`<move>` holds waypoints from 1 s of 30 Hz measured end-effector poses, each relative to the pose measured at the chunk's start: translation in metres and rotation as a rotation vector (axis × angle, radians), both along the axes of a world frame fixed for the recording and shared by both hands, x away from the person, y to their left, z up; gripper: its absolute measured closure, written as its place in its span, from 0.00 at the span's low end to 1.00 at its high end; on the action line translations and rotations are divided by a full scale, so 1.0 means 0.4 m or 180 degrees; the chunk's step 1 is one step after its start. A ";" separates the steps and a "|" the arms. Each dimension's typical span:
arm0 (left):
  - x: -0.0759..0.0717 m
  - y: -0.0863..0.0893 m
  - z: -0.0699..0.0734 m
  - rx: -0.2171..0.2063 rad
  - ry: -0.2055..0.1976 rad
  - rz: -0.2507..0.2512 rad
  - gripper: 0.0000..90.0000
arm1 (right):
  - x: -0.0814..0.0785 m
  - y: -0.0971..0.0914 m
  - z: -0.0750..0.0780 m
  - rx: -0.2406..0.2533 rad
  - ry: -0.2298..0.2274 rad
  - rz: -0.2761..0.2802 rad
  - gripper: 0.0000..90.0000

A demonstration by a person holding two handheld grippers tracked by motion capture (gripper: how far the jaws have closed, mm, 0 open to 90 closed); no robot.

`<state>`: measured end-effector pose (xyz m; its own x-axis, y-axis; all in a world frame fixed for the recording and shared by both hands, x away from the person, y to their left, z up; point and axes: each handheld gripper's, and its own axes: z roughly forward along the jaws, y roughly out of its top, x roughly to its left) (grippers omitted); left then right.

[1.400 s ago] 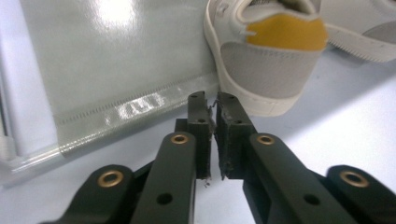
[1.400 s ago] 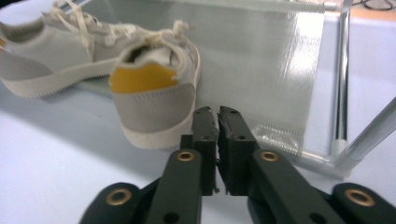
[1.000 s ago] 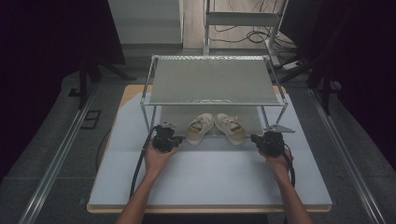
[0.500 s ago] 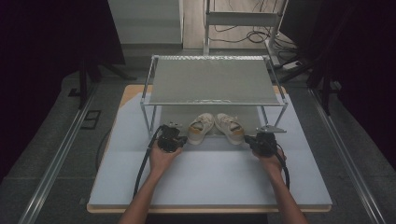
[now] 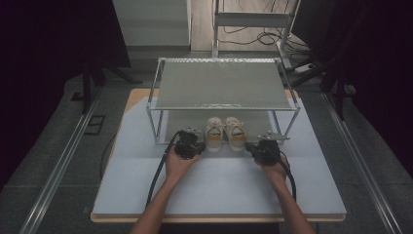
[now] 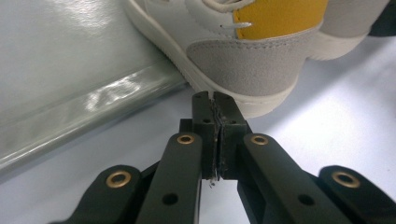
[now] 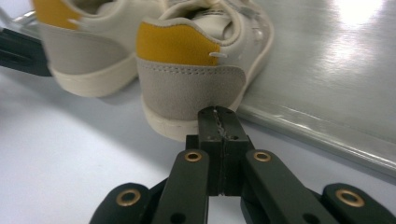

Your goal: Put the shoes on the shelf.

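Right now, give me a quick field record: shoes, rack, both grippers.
shoes: left shoe and right shoe side by side, heels toward the person, at the front edge of the lower shelf
rack: two-tier metal rack on the white table
left gripper: shut, tip at the left shoe's heel
right gripper: shut, tip at the right shoe's heel

- We see the left gripper [image 5: 188, 144] with its jaws pressed flat together (no gap shows in its own view).
- The right gripper [image 5: 264, 149] is likewise closed, empty.
- Both forearms reach forward, hands low.
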<state>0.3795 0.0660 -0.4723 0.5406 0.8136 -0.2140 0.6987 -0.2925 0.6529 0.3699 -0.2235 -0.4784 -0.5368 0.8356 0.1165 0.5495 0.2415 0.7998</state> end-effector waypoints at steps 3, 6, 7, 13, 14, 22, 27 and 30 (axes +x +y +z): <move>0.003 -0.013 0.004 -0.0031 -0.0014 0.0004 0.98 | -0.001 0.011 -0.001 0.0021 0.0002 0.0027 1.00; 0.006 -0.025 0.007 -0.0037 -0.0017 -0.0008 0.97 | -0.001 0.025 -0.004 0.0049 0.0002 0.0080 1.00; 0.005 -0.029 0.007 -0.0036 -0.0024 -0.0004 0.97 | -0.002 0.031 -0.004 0.0044 -0.0008 0.0093 1.00; -0.022 -0.020 0.022 -0.0066 -0.0105 -0.0106 0.96 | -0.016 0.036 -0.004 0.0086 -0.0043 0.0115 0.99; -0.025 -0.019 0.024 -0.0067 -0.0115 -0.0113 0.96 | -0.022 0.038 -0.002 0.0094 -0.0040 0.0144 0.99; -0.042 -0.035 0.041 -0.0087 -0.0160 -0.0186 0.96 | -0.024 0.074 0.005 0.0069 -0.0090 0.0215 1.00; -0.044 -0.047 0.039 -0.0098 -0.0153 -0.0229 0.96 | -0.015 0.095 0.004 0.0083 -0.0076 0.0277 1.00; -0.047 -0.055 0.039 -0.0112 -0.0153 -0.0249 0.96 | -0.010 0.105 0.005 0.0076 -0.0088 0.0297 1.00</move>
